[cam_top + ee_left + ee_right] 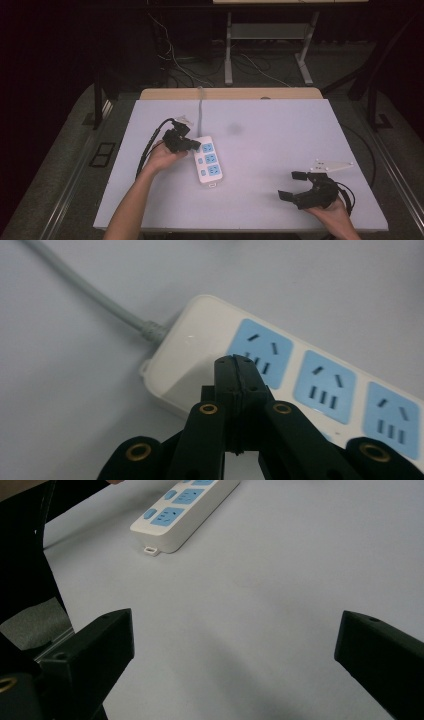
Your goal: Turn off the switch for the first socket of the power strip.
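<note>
White strip [208, 162] mid-table in high view, cord [200, 112] running to far edge — my left gripper [196, 145] at its near-cord end. Left gripper view: jaws pressed together, empty, over blank end beside first socket [260, 348]; likely pressing or nudging, next needs steady push. Right gripper view: right gripper [232, 645] jaws wide apart, idle, strip far off.

dim room, pale table top [280, 135] catching the light, wooden edge [230, 93] along its far side, grey floor [65, 150] around it, metal desk legs [228, 50] behind, loose cables [175, 60] trailing on the floor
</note>
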A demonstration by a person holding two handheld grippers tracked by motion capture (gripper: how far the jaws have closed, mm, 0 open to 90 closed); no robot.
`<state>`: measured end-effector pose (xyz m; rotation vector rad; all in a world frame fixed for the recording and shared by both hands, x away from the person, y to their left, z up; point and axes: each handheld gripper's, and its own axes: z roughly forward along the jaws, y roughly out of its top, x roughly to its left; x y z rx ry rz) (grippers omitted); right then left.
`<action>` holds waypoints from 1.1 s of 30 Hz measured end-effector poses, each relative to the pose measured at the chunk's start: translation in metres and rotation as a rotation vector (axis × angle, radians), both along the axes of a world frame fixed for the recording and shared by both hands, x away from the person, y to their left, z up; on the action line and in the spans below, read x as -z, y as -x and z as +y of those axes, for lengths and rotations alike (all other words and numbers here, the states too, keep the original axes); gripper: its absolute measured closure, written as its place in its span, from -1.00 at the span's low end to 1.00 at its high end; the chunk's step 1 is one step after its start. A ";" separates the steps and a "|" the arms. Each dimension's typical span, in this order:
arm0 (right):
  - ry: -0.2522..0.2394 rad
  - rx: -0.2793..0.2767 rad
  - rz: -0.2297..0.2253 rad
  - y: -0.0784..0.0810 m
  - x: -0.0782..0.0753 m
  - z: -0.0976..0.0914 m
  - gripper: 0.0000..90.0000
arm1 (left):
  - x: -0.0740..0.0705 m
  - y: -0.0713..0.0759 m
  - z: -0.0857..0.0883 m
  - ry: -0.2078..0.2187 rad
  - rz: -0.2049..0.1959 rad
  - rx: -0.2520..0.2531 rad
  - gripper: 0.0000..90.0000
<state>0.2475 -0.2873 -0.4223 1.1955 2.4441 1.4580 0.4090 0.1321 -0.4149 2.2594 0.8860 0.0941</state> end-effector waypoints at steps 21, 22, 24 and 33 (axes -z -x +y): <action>0.011 -0.008 0.000 0.000 0.001 0.002 -0.95 | 0.000 0.001 -0.002 -0.005 0.015 -0.025 0.99; 0.011 -0.008 0.001 0.000 0.001 0.002 -0.95 | 0.000 0.001 -0.002 -0.005 0.017 -0.026 0.99; 0.012 -0.008 0.001 0.000 0.001 0.002 -0.95 | -0.001 0.001 -0.002 -0.007 0.022 -0.032 0.99; 0.015 -0.009 0.000 -0.001 0.001 0.003 -0.95 | -0.006 0.000 -0.012 -0.090 0.029 -0.040 0.99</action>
